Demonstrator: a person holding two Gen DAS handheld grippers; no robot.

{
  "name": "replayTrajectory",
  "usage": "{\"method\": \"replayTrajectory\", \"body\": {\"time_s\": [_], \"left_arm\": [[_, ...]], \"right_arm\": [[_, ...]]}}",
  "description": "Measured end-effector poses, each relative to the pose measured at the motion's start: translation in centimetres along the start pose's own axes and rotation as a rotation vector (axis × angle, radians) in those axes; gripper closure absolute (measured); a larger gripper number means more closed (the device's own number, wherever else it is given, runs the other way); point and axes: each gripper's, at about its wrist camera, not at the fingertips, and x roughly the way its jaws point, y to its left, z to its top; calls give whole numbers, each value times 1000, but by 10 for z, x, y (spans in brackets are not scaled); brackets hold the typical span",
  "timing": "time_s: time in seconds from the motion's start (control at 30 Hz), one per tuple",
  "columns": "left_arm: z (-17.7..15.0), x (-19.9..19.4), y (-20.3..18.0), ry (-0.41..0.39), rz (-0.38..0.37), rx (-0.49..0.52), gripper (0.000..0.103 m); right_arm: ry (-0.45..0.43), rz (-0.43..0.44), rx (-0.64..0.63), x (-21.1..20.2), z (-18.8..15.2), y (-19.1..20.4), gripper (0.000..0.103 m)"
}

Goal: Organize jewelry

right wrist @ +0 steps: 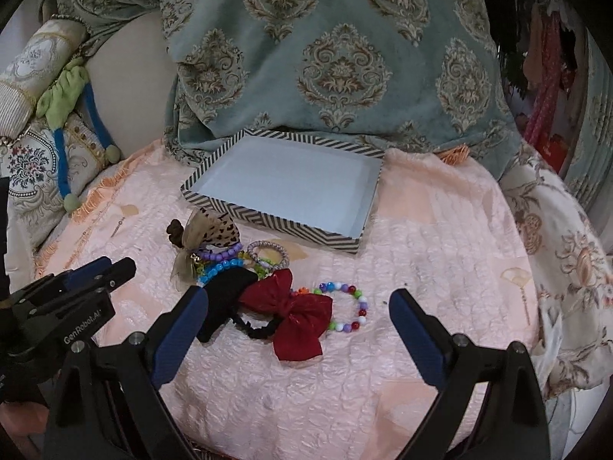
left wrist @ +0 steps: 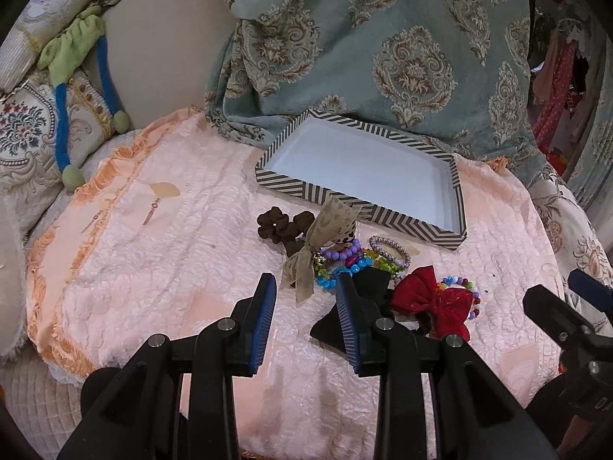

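Blue-padded jaws of the left gripper stand apart, empty, over the pink quilt. The right gripper gapes wide around the red bow. Beaded bracelets lie near the striped tray.

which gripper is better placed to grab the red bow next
Right. The right hand-held gripper is wide open with the red bow between its fingers. The left hand-held gripper points at the gauzy ribbon instead.
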Motion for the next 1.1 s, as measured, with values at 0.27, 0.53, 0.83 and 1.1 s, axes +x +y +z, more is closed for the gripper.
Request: {"method": "replayTrajectory", "body": {"time_s": [0.27,0.53,0.83,1.1], "left_arm": [[0,-10,0,-9,-4,-2,87],[1,-16,0,-25,6,-1,87],[0,-12,3,-14,5,-13,87],[0,-12,3,-19,10,-16,87]], "right_arm": [[3,7,22,-8,1,1,5],[-5,-9,15,-8,-1,5,5],[8,-9,7,-4,-2,7,5],[12,-6,6,-2,-1,9,5]]}}
